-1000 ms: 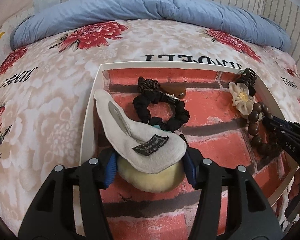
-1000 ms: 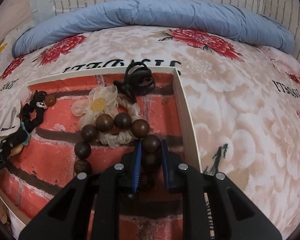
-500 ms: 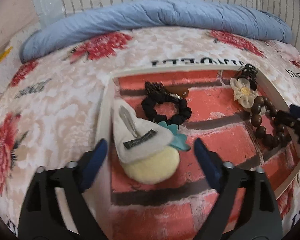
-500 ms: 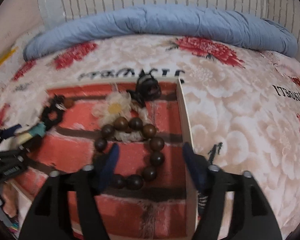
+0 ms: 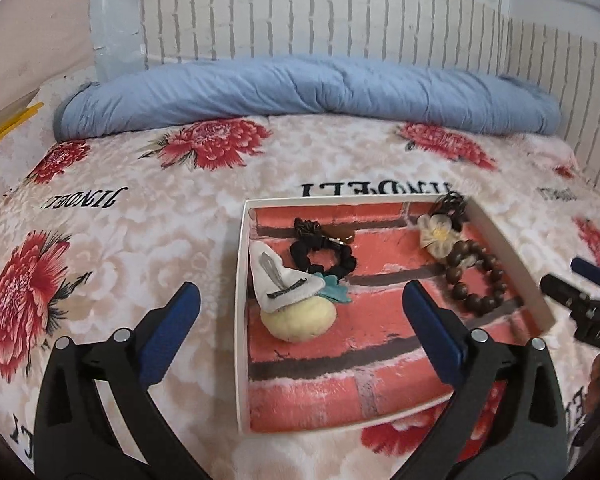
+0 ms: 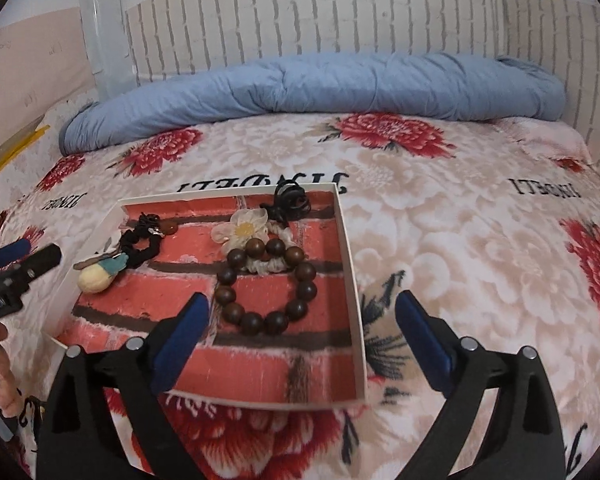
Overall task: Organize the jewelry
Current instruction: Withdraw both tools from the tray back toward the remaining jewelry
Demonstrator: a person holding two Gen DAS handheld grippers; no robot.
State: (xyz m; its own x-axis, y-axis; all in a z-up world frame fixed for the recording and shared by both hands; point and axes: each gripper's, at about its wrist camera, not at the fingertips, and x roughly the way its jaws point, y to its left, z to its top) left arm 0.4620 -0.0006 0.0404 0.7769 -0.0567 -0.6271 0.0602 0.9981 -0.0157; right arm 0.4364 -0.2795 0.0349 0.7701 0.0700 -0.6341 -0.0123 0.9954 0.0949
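1. Holding both tongs spread wide and empty, you have the left tongs (image 5: 300, 312) over the tray's left edge and the right tongs (image 6: 302, 322) over its near right corner.
2. Your shallow white-rimmed tray (image 5: 240, 320), lined with a red brick print, lies flat on the bed (image 6: 460, 240); its long axis runs away from you toward the rolled blue quilt (image 6: 300, 84).
3. Inside the tray, the wooden bead bracelet (image 6: 266, 286) lies flat as a ring on the right side, its far edge touching the cream flower hair tie (image 6: 244, 230).
4. On the left side, the white felt clip (image 5: 278, 276) points its narrow end away from you and overlaps the yellow pompom (image 5: 298, 318); its dark label is too small to read.
5. Just beyond the clip lies the black scrunchie (image 5: 324, 256).
6. The bedcover's black lettering reads upside down, roughly "JINDELI".
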